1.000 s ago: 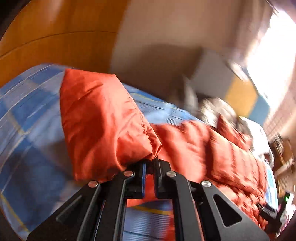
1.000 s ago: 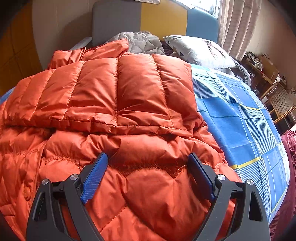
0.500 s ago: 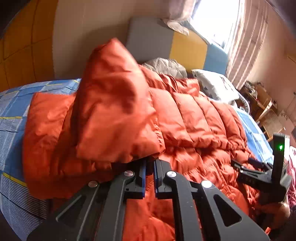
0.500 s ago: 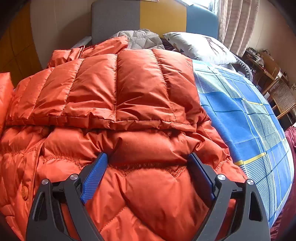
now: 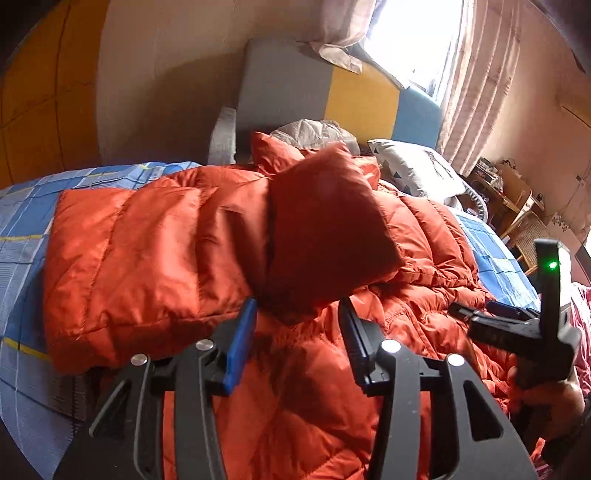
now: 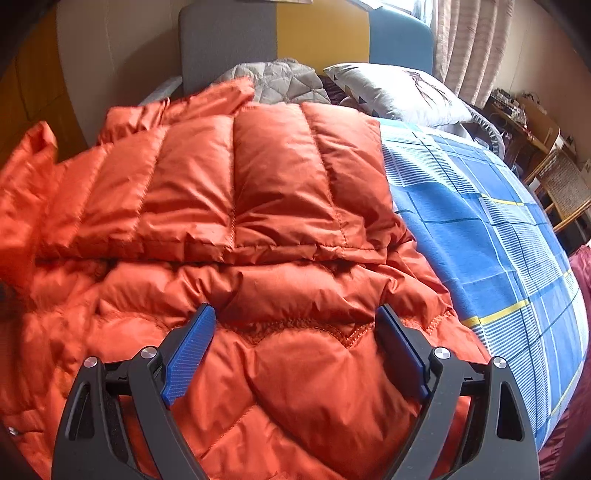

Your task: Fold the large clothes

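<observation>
An orange quilted down jacket (image 6: 266, 192) lies spread on the bed, one side folded over its middle. In the left wrist view its sleeve (image 5: 325, 236) is blurred and drops onto the jacket (image 5: 140, 258) just beyond my left gripper (image 5: 297, 321). That gripper's jaws are opening and no pad presses on the sleeve. My right gripper (image 6: 295, 317) is open low over the jacket's stitched hem part, with fabric under it but nothing pinched. The right gripper (image 5: 491, 317) also shows at the right of the left wrist view, held by a hand (image 5: 554, 406).
The bed has a blue checked sheet (image 6: 480, 236), bare to the right of the jacket. A white pillow (image 6: 399, 92) and a grey quilt (image 6: 273, 81) lie against the headboard (image 6: 321, 33). A wicker chair (image 6: 565, 181) and cluttered furniture stand beyond the bed's right side.
My left gripper swung the pinched sleeve across over the jacket, then its jaws came apart and let the sleeve go. The right gripper stayed in place.
</observation>
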A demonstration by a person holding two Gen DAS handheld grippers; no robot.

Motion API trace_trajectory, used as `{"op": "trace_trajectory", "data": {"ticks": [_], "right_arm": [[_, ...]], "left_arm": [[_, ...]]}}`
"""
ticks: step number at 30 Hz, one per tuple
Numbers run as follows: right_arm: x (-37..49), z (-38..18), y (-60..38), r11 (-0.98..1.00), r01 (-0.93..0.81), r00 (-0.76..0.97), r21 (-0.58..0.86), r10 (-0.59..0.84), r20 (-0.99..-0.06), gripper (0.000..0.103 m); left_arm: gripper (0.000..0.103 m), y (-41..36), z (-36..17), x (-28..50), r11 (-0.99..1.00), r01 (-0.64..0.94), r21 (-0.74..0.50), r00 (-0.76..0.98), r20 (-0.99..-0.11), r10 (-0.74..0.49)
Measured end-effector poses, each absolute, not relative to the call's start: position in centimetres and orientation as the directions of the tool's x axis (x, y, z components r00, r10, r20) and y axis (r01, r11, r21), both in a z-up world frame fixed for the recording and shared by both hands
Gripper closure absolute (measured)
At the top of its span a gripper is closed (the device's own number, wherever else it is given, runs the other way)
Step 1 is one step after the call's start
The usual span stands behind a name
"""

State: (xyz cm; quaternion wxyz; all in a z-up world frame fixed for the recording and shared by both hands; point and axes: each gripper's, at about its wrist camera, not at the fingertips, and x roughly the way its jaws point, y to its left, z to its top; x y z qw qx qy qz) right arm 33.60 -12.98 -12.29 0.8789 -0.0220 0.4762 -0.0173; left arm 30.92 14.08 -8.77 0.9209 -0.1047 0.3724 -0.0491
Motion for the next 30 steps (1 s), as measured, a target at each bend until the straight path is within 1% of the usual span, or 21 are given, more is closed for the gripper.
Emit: {"op": "trace_trajectory", "data": {"ticks": [5,10,15,18,19,21,22,23,24,26,27,30], "right_arm": [[33.5,-10.3,-11.7,0.999,-0.024,0.571,0.026,0.035,-0.820,0.020],[33.9,-8.6,-7.6,0.990,-0.110,0.581,0.083,0.132,-0.803,0.020],[35.0,-8.1,-2.8,0.968,-0.189,0.553,0.168,0.246,-0.796,0.020],[36.1,-8.7,-0.4,0.948,-0.229,0.506,0.221,0.310,-0.805,0.021],[36.5,-9.2,0.4,0.946,-0.238,0.490,0.220,0.313,-0.814,0.024],[37.1,-10.0,1.4,0.941,-0.251,0.459,0.229,0.324,-0.827,0.046],[37.3,-10.4,1.9,0.938,-0.256,0.443,0.235,0.330,-0.834,0.052],[37.4,-10.6,2.2,0.936,-0.262,0.439,0.237,0.334,-0.834,0.067],[37.3,-10.6,2.5,0.932,-0.272,0.440,0.240,0.342,-0.830,0.077],[36.9,-10.1,2.8,0.928,-0.296,0.457,0.225,0.344,-0.820,0.088],[36.6,-9.8,2.9,0.928,-0.303,0.465,0.217,0.343,-0.816,0.092],[36.1,-8.5,2.3,0.928,-0.306,0.501,0.213,0.347,-0.793,0.093]], "left_arm": [[0.056,15.0,-9.4,29.4,0.976,-0.003,-0.219,0.717,-0.681,-0.151],[0.055,15.1,-10.8,29.4,0.977,-0.036,-0.212,0.702,-0.701,-0.126],[0.055,16.2,-11.8,29.4,0.977,-0.078,-0.201,0.692,-0.716,-0.092],[0.051,16.8,-12.0,29.4,0.975,-0.097,-0.201,0.693,-0.717,-0.079],[0.049,17.0,-12.1,29.4,0.974,-0.102,-0.201,0.693,-0.717,-0.075],[0.049,17.2,-12.3,29.4,0.973,-0.110,-0.204,0.689,-0.721,-0.074],[0.048,17.3,-12.4,29.5,0.972,-0.112,-0.207,0.688,-0.722,-0.074],[0.048,17.4,-12.5,29.5,0.971,-0.113,-0.209,0.687,-0.723,-0.075],[0.048,17.4,-12.6,29.6,0.971,-0.114,-0.208,0.687,-0.723,-0.074],[0.047,17.5,-12.7,29.6,0.971,-0.113,-0.209,0.686,-0.724,-0.076],[0.047,17.5,-12.8,29.7,0.972,-0.112,-0.208,0.685,-0.725,-0.076],[0.047,17.3,-12.8,29.7,0.975,-0.111,-0.195,0.684,-0.726,-0.067]]}}
